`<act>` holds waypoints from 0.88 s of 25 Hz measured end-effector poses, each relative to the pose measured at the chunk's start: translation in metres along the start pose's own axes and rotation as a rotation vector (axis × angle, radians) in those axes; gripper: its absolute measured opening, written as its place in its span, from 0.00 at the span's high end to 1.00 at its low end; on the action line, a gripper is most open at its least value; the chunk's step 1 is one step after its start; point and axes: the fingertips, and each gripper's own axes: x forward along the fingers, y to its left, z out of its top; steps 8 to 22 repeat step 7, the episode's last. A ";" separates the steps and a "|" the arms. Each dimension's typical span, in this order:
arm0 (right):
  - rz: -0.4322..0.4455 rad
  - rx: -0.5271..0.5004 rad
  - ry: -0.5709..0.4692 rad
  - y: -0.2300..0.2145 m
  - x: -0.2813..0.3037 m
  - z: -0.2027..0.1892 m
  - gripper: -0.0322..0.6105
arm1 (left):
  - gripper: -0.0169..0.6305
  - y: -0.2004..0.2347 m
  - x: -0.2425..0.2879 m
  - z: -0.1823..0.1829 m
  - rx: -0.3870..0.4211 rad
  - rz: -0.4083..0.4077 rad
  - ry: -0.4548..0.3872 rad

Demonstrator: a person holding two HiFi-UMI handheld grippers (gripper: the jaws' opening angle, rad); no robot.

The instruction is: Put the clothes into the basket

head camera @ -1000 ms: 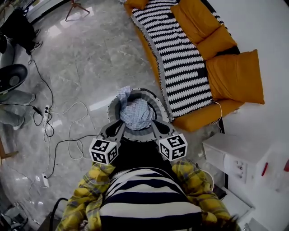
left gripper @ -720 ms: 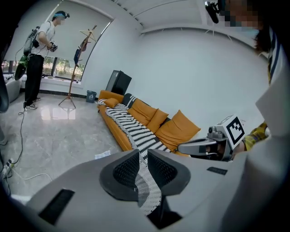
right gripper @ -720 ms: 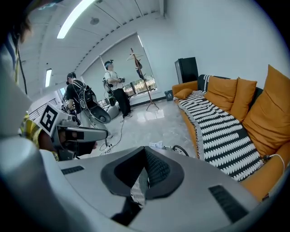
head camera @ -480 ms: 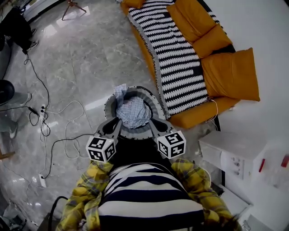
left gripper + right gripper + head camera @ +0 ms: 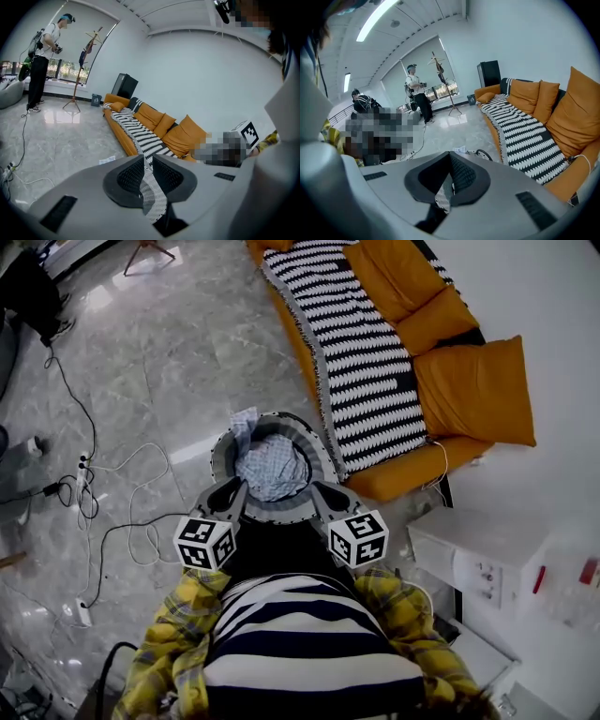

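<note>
A round grey-rimmed basket [image 5: 316,443] hangs in front of the person, above the marble floor. A blue-and-white checked garment [image 5: 272,468] fills it, with a corner draped over the far left rim. My left gripper [image 5: 232,493] is shut on the near left rim and my right gripper [image 5: 322,493] on the near right rim. In the left gripper view the jaws [image 5: 146,161] pinch a black-and-white woven strip [image 5: 153,193] of the basket. The right gripper view shows its jaws [image 5: 451,163] pressed on a like strip [image 5: 442,197].
An orange sofa [image 5: 469,381] with a black-and-white striped throw [image 5: 361,352] stands to the right of the basket. Cables and a power strip [image 5: 82,470] lie on the floor at the left. A white cabinet [image 5: 487,554] is at the lower right. A person [image 5: 41,61] stands by the far window.
The head view has drifted, so the sofa, floor and basket sit slightly further left and up in the picture. Both grippers keep the same hold on the basket.
</note>
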 end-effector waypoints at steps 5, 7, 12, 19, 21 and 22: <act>-0.005 0.005 -0.029 -0.004 -0.001 0.008 0.91 | 0.87 -0.005 0.004 0.002 0.013 0.001 -0.001; -0.004 0.004 -0.038 -0.005 -0.002 0.010 0.91 | 0.87 -0.007 0.005 0.002 0.015 0.003 0.000; -0.004 0.004 -0.038 -0.005 -0.002 0.010 0.91 | 0.87 -0.007 0.005 0.002 0.015 0.003 0.000; -0.004 0.004 -0.038 -0.005 -0.002 0.010 0.91 | 0.87 -0.007 0.005 0.002 0.015 0.003 0.000; -0.004 0.004 -0.038 -0.005 -0.002 0.010 0.91 | 0.87 -0.007 0.005 0.002 0.015 0.003 0.000; -0.004 0.004 -0.038 -0.005 -0.002 0.010 0.91 | 0.87 -0.007 0.005 0.002 0.015 0.003 0.000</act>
